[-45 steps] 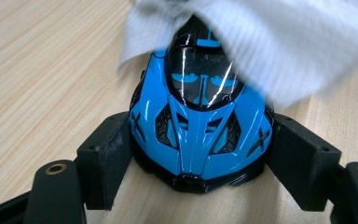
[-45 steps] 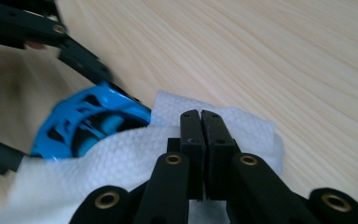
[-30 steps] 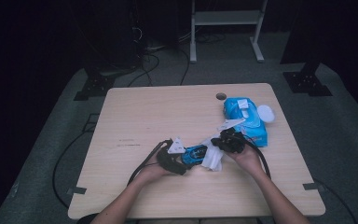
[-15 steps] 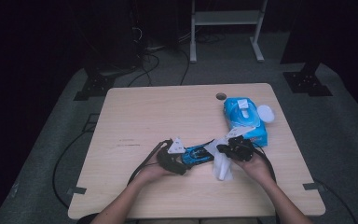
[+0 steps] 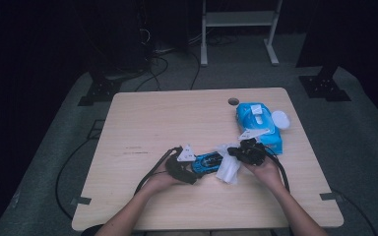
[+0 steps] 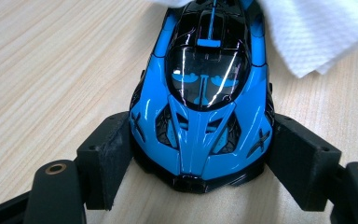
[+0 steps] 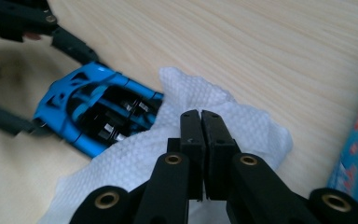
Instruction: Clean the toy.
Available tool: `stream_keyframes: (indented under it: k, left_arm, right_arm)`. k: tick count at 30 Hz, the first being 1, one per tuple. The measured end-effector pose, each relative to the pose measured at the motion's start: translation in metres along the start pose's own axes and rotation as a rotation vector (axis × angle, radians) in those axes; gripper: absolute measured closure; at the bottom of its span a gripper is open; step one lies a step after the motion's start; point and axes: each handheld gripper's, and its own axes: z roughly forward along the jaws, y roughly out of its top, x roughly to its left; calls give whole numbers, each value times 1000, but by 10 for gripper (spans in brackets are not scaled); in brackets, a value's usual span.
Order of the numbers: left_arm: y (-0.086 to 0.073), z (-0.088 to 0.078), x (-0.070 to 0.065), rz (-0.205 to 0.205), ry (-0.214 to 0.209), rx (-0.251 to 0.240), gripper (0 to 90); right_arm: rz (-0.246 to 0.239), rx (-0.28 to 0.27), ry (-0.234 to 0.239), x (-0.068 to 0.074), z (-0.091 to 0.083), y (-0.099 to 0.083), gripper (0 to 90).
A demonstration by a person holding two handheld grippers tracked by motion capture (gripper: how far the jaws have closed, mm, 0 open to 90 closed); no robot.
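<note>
While the left gripper (image 6: 198, 186) clamps the nose of the blue toy car (image 6: 205, 93) just below centre of the high view, the right gripper (image 7: 200, 116), jaws pinched on a white wipe (image 7: 168, 144), has shifted slightly rightward along the car's tail, suggesting wiping underway.

A glossy bright-blue toy car (image 6: 200, 102) with black panels lies against a white dimple-textured paper wipe (image 7: 177, 140) on the pale wood-grain worktop (image 5: 177, 123), near a blue wipes pack (image 5: 258, 123).
</note>
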Motion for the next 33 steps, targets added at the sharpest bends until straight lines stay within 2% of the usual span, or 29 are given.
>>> stream_keyframes:
  k: [3, 6, 13, 17, 20, 23, 25, 26, 29, 33]
  left_arm:
    - [0, 0, 0, 4, -1, 2, 253]
    - [0, 0, 1, 8, -2, 8, 253]
    - [0, 0, 1, 2, -2, 5, 253]
    - [0, 0, 1, -1, -6, 5, 253]
    - [0, 0, 1, -1, -5, 5, 252]
    - [0, 0, 1, -1, -3, 1, 253]
    - [0, 0, 1, 2, -6, 6, 252]
    - [0, 1, 2, -11, -12, 6, 251]
    - [0, 1, 3, -18, -23, 7, 250]
    - [0, 0, 3, -22, -18, 12, 252]
  right_arm:
    - [-26, 37, 8, 3, -8, -8, 875]
    - [-25, 29, 23, 6, -13, -12, 875]
    - [-68, 40, 31, 15, 4, 0, 875]
    - [-59, 22, 45, 15, 9, 8, 875]
    - [-61, 24, 49, 13, 8, 7, 875]
    - [-62, 49, 26, 9, 4, -1, 875]
    - [-50, 31, 43, 7, -1, -9, 874]
    - [-45, 30, 43, 6, -3, -12, 874]
    - [-53, 59, 34, 9, -4, -8, 875]
    - [-58, 47, 44, 13, 4, 1, 875]
